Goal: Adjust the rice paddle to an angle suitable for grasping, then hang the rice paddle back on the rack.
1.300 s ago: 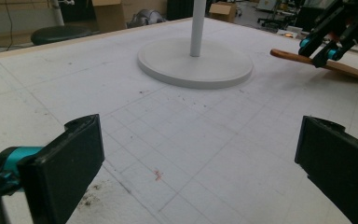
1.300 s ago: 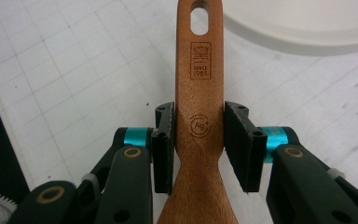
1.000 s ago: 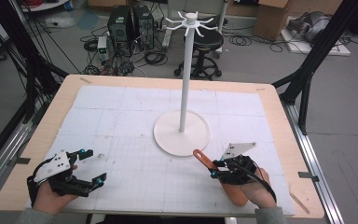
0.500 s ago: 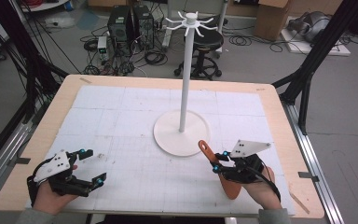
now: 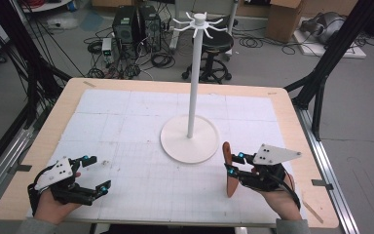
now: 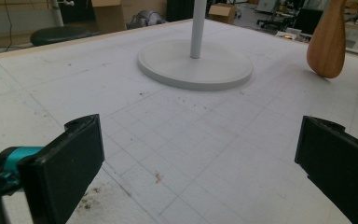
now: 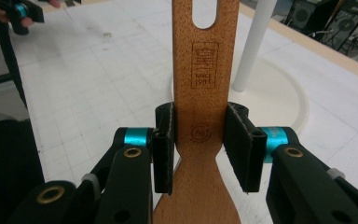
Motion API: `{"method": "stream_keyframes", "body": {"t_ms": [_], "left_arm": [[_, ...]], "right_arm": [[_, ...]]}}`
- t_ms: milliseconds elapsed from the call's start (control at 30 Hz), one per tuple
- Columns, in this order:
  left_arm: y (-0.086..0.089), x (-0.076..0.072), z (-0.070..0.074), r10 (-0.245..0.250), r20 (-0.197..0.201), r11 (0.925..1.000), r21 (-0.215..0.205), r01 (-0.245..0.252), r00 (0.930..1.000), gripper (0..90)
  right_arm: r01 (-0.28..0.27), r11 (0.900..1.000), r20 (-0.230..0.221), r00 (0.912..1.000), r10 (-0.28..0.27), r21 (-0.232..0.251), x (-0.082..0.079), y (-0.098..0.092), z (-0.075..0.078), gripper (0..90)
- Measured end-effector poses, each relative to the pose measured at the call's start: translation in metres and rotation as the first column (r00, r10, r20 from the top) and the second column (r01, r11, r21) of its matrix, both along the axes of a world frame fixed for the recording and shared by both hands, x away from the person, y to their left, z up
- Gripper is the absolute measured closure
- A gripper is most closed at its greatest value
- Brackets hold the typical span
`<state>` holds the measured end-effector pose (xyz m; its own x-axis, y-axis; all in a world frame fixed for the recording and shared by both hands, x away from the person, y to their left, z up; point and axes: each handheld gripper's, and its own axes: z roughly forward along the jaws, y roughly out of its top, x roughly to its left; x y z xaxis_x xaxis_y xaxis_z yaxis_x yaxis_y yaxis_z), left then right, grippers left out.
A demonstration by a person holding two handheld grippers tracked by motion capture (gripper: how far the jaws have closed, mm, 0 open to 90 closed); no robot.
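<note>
Gripping a wooden spatula by its flat handle, the right gripper sits at about 4 o'clock on the table in the high view. In the right gripper view both black pads press the handle's two edges just above where it flares into the blade. A slot is cut in the handle's far end, with a stamped mark below it. In the high view the spatula stands roughly upright, tilted a little, blade end low and close to the white gridded mat; contact with the mat cannot be told. In the left gripper view the blade hangs at 2 o'clock, its rounded tip just above or on the mat.

The white stand has a round base near the table's centre, a thin pole rising from it and short hooks radiating at the top. The spatula is just beside the base rim, at about 4 o'clock from the pole, not touching it.

The left gripper rests at 8 o'clock on the table, held in the person's left hand. Its jaws stand wide apart with nothing between them; in the left gripper view bare mat with pencil grid lines and a few dark crumbs lies between them. It is well apart from the spatula and stand.
</note>
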<state>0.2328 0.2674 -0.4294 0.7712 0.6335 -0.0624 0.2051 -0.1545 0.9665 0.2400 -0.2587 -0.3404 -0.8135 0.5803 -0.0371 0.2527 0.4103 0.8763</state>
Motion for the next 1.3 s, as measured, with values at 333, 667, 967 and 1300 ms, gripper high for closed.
{"method": "stream_keyframes", "body": {"t_ms": [333, 667, 967, 1300], "left_arm": [[-0.001, 0.0, 0.0, 0.0, -0.001, 1.0, -0.003, 0.0, 1.0, 1.8], [-0.004, 0.003, -0.001, -0.005, -0.012, 1.0, -0.005, 0.005, 0.9999, 1.8], [-0.004, -0.001, -0.002, -0.005, -0.013, 1.0, -0.001, 0.005, 0.9999, 1.7], [0.005, -0.006, 0.0, 0.021, -0.004, 0.9997, -0.015, -0.021, 0.9998, 1.8]], "right_arm": [[-0.013, 0.997, 0.042, 0.9991, 0.01, 0.075, -0.004, -0.011, 0.007, 64.1], [-0.005, 0.992, 0.053, 0.9986, -0.001, 0.122, -0.004, -0.028, 0.005, 64.2], [0.013, 0.988, 0.047, 0.9987, -0.02, 0.152, -0.002, -0.038, 0.004, 64.1], [0.014, 0.985, 0.057, 0.9981, -0.024, 0.171, 0.004, -0.04, 0.006, 64.1]]}}
